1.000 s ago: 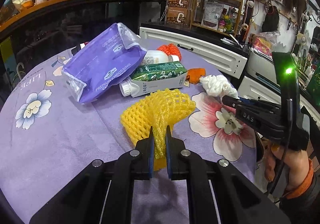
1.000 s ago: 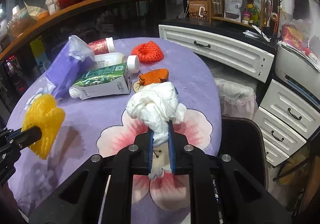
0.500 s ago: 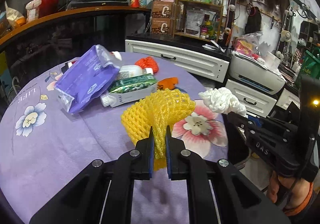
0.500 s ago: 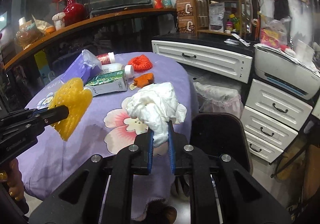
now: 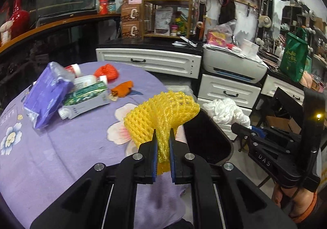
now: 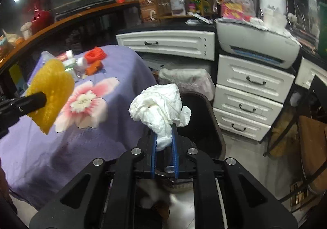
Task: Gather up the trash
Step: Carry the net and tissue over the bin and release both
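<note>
My left gripper [image 5: 163, 134] is shut on a yellow foam fruit net [image 5: 163, 111] and holds it in the air at the table's right edge. My right gripper [image 6: 164, 130] is shut on a crumpled white tissue [image 6: 159, 105], held above a black bin [image 6: 206, 124] beside the table. The tissue [image 5: 226, 110] and right gripper [image 5: 245, 130] also show in the left wrist view, right of the net. The net [image 6: 51, 90] shows at the left of the right wrist view. The black bin [image 5: 206, 139] lies just beyond the net.
On the purple flowered tablecloth [image 5: 61, 147] lie a purple plastic pack [image 5: 47, 94], a green carton [image 5: 85, 98], white bottles [image 5: 85, 80], an orange net [image 5: 107, 71] and an orange scrap [image 5: 122, 90]. White drawers [image 6: 251, 98], a printer [image 6: 257, 45] and a lined bin [image 6: 186, 79] stand behind.
Both grippers have moved right, off the table middle toward the black bin, each carrying its item. The tissue now hangs over the bin.
</note>
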{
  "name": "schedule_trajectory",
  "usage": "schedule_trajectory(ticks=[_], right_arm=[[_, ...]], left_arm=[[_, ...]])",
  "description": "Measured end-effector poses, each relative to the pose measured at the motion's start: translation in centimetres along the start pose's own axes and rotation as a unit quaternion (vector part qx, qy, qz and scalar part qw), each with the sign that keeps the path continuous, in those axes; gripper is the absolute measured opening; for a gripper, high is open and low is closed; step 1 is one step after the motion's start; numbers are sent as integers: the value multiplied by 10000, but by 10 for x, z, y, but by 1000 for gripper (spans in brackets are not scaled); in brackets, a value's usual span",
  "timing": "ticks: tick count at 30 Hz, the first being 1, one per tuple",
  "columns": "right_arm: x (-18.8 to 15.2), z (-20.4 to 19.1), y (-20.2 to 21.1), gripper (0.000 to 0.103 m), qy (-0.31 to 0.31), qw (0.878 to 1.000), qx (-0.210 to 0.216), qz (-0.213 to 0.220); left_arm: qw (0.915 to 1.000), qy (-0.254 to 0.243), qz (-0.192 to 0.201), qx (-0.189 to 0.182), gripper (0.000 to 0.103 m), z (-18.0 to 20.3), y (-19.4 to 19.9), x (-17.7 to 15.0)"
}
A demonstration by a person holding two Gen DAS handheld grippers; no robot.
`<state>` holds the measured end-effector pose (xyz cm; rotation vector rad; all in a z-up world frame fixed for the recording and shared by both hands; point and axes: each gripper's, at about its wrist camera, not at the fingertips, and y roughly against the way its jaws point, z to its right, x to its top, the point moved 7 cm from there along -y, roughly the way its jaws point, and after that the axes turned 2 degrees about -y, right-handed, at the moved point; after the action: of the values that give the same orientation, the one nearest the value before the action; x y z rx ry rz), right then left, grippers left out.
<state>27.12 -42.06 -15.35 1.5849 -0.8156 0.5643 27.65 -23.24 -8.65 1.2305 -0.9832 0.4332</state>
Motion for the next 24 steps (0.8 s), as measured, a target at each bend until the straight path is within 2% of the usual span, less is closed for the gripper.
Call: schedule_trajectory(ticks=[7,10,11,12,19,24], right_arm=[[-21,26,-59,15,-454,9974,-65,-557],[-29,36,-76,28,-619,9955,-151,-701],[-32,39,-78,38,-666,9951,-196,-711],[-34,40,-79,46,-698,9949,-210,-698],[-36,45,-67,48,-705,9952,-305,-603],[-39,58,-48,55,-824,9941,-526,-468]], left_arm=[[9992,-242,-139,-272,10,31,-27,4],[9986,-329,-209,-358,10,42,-38,6],[9983,-345,-246,-391,10,45,-42,7],[9981,-359,-284,-418,10,48,-46,7],[9968,-467,-488,-438,10,62,-71,3],[9953,-586,-624,-456,10,75,-89,-3]])
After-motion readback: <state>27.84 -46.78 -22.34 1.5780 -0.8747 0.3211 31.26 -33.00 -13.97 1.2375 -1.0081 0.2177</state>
